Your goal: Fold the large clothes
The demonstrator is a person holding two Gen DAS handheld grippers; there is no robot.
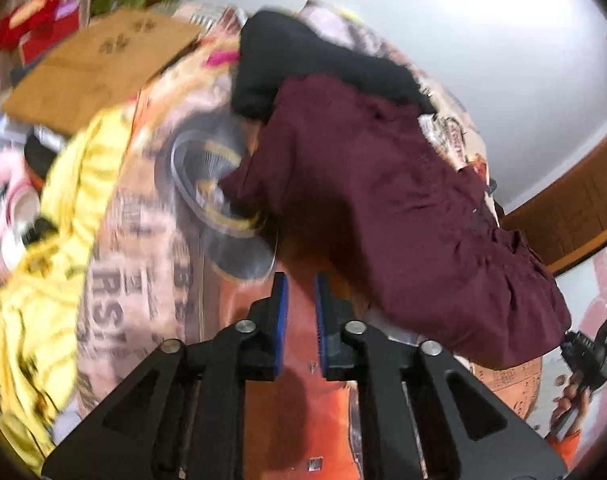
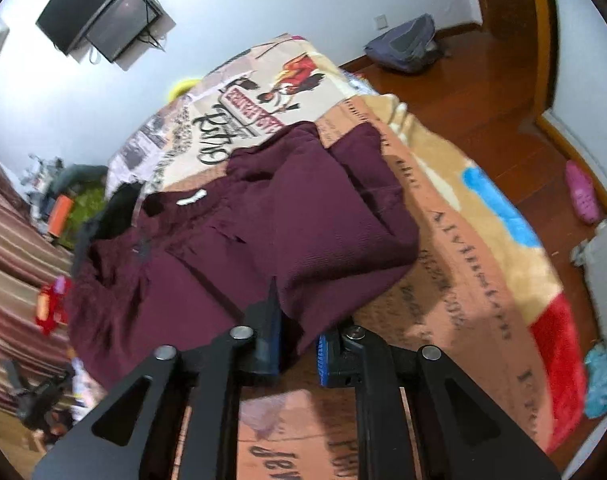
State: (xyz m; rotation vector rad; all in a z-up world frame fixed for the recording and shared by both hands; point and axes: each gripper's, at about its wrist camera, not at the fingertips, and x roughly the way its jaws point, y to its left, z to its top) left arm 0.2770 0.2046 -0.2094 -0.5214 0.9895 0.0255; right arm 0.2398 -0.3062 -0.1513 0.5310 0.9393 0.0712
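the maroon garment [image 2: 279, 216] lies spread across the patterned blanket [image 2: 475, 248] on the bed, part folded, with a black garment [image 1: 303, 60] at its far end. it looks like a ribbed knit: soft, limp, moderately heavy for cloth, likely to sag and drag rather than hold a crease, and not slippery against the fleecy blanket.

the right gripper [image 2: 297, 336] has its fingers nearly together with a fold of the near maroon edge running between them; it appears pinched, though blur makes the contact hard to confirm. the left gripper [image 1: 301, 320] has its blue pads [image 1: 280, 320] a narrow gap apart with only the blanket showing between them, holding nothing, just beside the garment's near left edge.

best holds, i judge, are the hem corners or the shoulder seams, where doubled fabric gives the pads something to bite; a single layer mid-panel would stretch and slide.
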